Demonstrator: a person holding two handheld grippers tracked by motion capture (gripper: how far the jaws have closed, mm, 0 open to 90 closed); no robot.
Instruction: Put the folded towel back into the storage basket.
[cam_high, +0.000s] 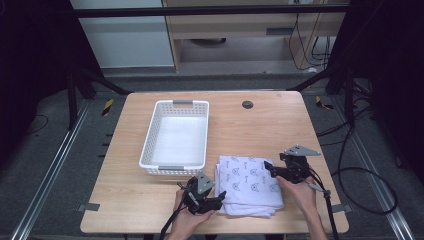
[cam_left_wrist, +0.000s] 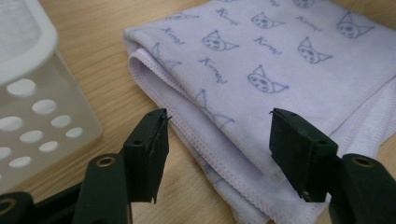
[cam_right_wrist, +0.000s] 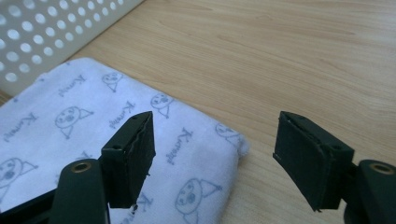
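From above I see my folded towel on the surface beside the white basket, while closer views show the left gripper and right gripper fingers wide apart, empty, straddling its edges.

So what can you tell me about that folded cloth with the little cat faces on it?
The cloth is white or pale lilac, soft like terry or microfibre, printed with small blue cat faces and script lettering. It is folded into a thick, roughly square stack with stitched hems showing along its layered edge. It lies flat on the wooden table, just right of the white perforated basket. The left claw is open at its near left corner, the right claw open over its right edge; neither has closed on it.
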